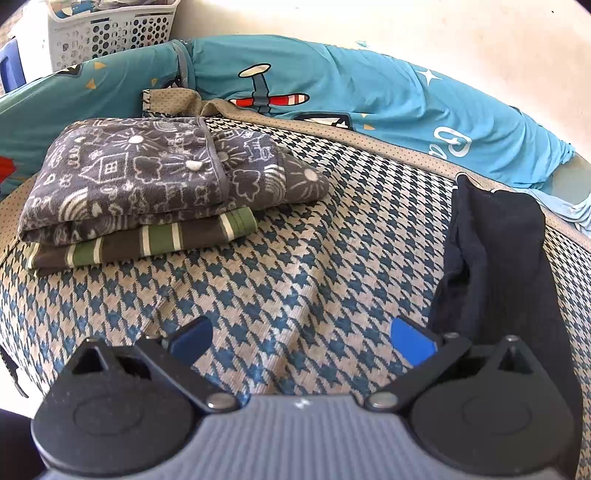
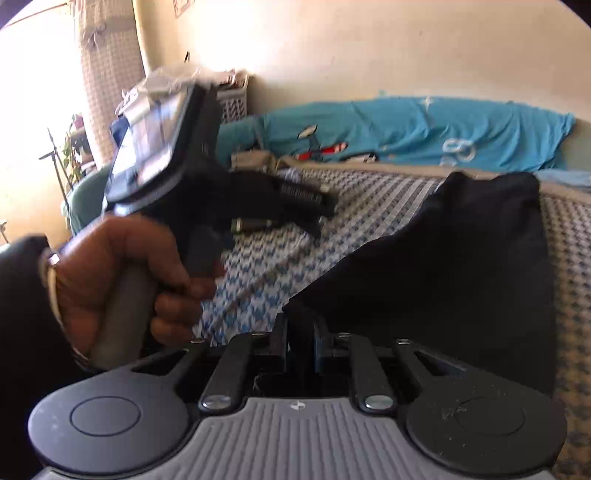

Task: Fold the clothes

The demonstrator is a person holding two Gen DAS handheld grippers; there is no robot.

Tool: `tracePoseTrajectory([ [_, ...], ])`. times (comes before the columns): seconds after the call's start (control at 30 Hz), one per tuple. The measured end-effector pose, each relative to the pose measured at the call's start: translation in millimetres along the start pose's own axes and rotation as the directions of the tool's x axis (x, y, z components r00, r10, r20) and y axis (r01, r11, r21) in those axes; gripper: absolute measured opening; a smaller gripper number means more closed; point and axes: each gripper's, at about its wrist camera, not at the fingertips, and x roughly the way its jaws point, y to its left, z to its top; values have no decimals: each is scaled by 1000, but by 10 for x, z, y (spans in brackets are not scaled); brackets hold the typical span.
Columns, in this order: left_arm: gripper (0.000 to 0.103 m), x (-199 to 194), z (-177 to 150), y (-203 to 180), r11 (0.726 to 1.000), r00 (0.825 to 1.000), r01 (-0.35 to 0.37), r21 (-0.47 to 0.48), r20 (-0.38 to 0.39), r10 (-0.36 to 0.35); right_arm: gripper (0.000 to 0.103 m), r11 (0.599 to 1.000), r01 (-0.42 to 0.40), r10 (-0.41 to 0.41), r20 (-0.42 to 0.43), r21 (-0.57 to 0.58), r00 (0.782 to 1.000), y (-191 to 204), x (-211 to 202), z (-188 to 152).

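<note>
Two folded garments [image 1: 147, 192] already stacked at the bed's [image 1: 295, 258] far left corner; right gripper [image 2: 301, 341] fingers clenched on the dark garment [image 2: 461, 266] near the right edge, left gripper [image 1: 301, 332] released, should grab its free corner next.

A white laundry basket [image 1: 110, 33] behind teal bedding [image 1: 369, 85]

Dark navy garment [image 2: 461, 258] lifted and draped at right over the bed, near corner pinched, grey patterned folded garment [image 1: 162, 177] stacked on green-striped folded garment [image 1: 147, 243] at far left
</note>
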Motion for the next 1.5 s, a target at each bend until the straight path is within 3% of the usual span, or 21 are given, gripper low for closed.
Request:
tracePoseTrajectory([
  [0.23,103,14,-29,-57,1000,1000,3,20,-7,-3,20,999,-37,35,-79,-23,996,-11,180,-83],
  [0.47,103,-17,-79,-199,996,999,39,75,1,-40,22,998,-57,54,-125,-15,991,-106,-14,-67],
  [0.57,103,-43,-121,-301,991,998,68,117,4,-69,22,1000,-24,25,-92,16,995,-237,-189,-24],
  [0.73,103,-105,-229,-479,972,990,137,189,0,-139,23,993,92,-89,-47,71,995,-500,-481,5],
  [1.0,103,-138,-417,-700,944,981,194,267,-34,-191,25,932,298,-287,-80,206,955,-884,-772,-47],
  [1.17,103,-148,-493,-758,934,976,216,285,-54,-210,25,898,316,-301,-98,306,949,-1073,-891,-106],
  [1.5,103,-116,-628,-896,913,975,220,343,-89,-202,25,914,313,-287,-133,257,949,-1010,-819,-159],
])
